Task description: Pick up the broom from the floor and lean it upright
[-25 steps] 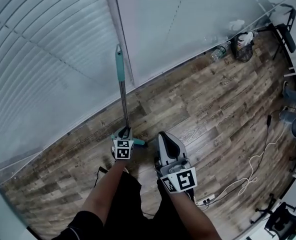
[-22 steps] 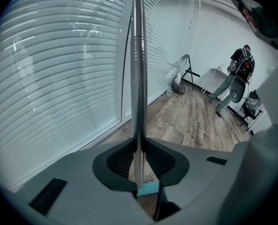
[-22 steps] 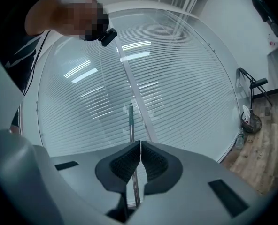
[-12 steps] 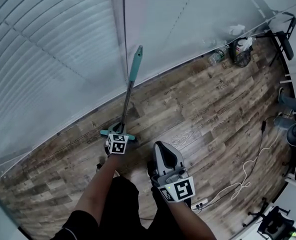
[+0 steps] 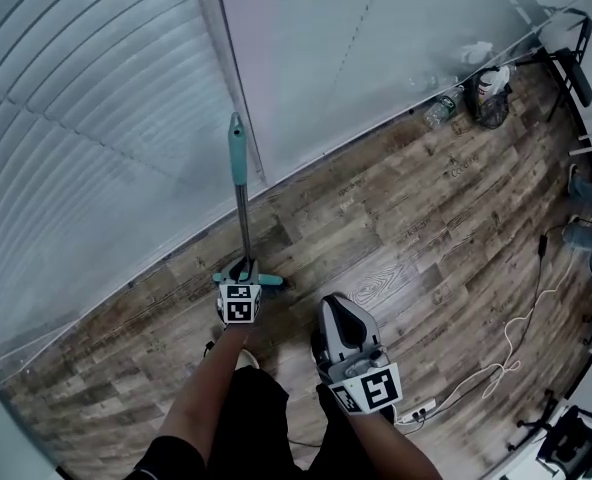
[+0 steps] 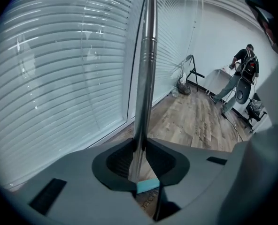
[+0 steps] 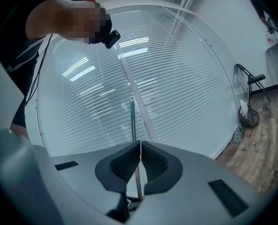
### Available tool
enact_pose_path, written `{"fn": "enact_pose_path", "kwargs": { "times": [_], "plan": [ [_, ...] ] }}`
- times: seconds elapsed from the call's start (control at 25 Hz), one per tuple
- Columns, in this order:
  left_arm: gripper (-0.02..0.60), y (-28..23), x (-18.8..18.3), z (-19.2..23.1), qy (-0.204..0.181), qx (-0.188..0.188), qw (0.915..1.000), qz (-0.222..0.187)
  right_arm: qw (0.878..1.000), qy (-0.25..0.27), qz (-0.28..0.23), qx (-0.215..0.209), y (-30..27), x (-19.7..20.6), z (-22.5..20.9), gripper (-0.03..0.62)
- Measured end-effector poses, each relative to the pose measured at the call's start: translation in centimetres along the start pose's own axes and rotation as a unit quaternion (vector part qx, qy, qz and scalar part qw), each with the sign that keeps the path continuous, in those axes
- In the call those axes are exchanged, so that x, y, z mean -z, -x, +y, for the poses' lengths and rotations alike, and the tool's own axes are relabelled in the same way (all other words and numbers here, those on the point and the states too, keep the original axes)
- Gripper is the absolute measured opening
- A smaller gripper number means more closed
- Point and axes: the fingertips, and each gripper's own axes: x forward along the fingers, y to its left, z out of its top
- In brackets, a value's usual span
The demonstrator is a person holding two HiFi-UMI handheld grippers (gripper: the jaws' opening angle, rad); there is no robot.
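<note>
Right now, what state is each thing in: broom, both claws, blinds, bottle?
broom: upright
left claw: shut on the broom
right claw: shut, empty
blinds: lowered
bottle: lying on its side

My left gripper (image 5: 242, 280) points steeply down, jaws clamped on the broom pole (image 5: 243, 223) — left forearm (image 5: 208, 383) reaching forward. My right gripper (image 5: 338, 313) hangs just beside it, nearly level — jaws pressed together, holding nothing.
</note>
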Motion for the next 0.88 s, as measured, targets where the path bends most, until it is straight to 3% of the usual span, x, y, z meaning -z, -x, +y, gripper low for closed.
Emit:
{"fn": "enact_pose_path", "kwargs": {
  "times": [0.6, 0.88],
  "plan": [
    [0.096, -2.2, -2.2, 1.0, 0.057, -0.014, 0.9982, -0.013, 1.000, -0.004, 0.001, -0.014, 0.0, 0.9, 0.2, 0.020],
    [0.125, -2.1, -2.1, 1.0, 0.024, -0.026, 0.9993, -0.009, 1.000, -0.012, 0.006, -0.016, 0.7, 1.4, 0.4, 0.020]
  ]
}}
